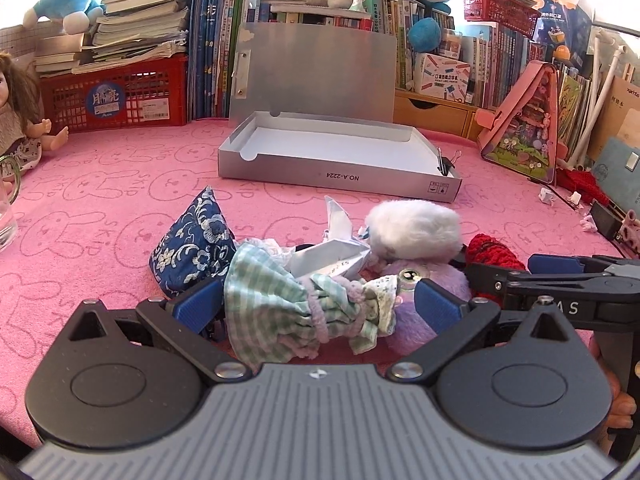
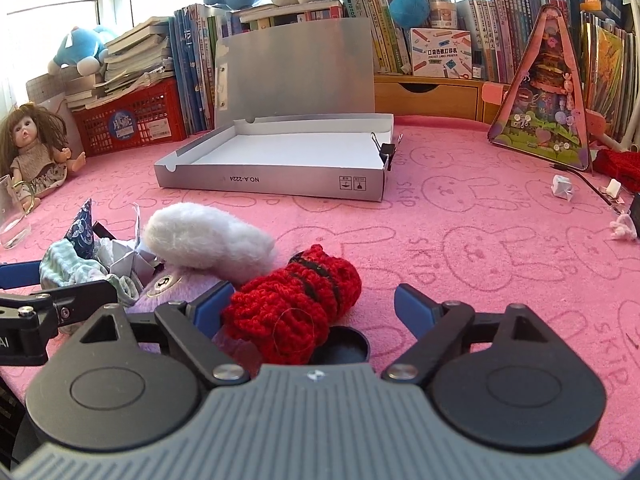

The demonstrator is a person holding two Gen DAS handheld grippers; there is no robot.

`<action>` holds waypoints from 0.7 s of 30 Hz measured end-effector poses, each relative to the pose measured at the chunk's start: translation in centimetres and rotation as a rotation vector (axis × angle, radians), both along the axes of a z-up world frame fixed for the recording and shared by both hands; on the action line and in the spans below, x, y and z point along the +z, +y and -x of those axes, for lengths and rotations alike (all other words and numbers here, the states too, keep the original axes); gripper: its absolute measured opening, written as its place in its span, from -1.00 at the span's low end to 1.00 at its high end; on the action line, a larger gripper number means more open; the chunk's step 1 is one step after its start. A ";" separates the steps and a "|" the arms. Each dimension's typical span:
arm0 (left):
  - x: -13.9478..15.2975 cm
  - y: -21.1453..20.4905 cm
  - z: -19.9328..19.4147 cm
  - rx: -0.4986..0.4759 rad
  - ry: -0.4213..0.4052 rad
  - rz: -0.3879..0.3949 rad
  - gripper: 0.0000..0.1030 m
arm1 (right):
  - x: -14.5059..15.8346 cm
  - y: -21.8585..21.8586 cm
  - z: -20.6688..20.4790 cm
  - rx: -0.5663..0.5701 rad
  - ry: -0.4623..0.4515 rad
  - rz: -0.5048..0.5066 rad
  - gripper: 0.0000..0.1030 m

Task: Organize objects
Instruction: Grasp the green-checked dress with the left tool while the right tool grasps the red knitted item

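Jaws of both grippers gape: red knit (image 2: 294, 310) by right's left pad.

A heap of small things lay on the pink cloth: a blue floral pouch (image 1: 192, 240), a green checked cloth bundle (image 1: 288, 304), folded white paper (image 1: 332, 256), a purple plush (image 1: 436, 280) with white fluff (image 1: 416, 228) and a red knitted piece (image 2: 296, 304). Behind them stood a silver box (image 1: 340, 176), lid up.

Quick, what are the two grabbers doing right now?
Left gripper: open around the green checked cloth bundle.
Right gripper: open, red knitted toy between its fingers, not squeezed.
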State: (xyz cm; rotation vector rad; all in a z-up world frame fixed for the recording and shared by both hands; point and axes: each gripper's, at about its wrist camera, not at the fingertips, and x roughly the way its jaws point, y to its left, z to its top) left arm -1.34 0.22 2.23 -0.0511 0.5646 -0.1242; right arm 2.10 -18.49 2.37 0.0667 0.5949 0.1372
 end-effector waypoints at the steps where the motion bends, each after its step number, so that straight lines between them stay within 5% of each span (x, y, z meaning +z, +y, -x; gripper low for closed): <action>1: -0.1 -0.1 -0.1 0.000 -0.002 -0.004 1.00 | -0.1 0.0 -0.1 -0.001 0.001 -0.001 0.76; 8: -1.0 -0.6 -0.4 0.000 -0.013 -0.027 0.83 | -0.7 -0.2 -0.7 -0.007 0.009 -0.025 0.70; 16: -1.0 -0.2 -0.3 0.012 -0.032 -0.003 0.39 | -0.6 0.2 -0.5 0.013 0.018 -0.039 0.31; 21: -0.5 -0.1 -0.2 0.004 -0.044 0.000 0.31 | 0.0 0.5 -0.3 -0.001 0.006 -0.038 0.08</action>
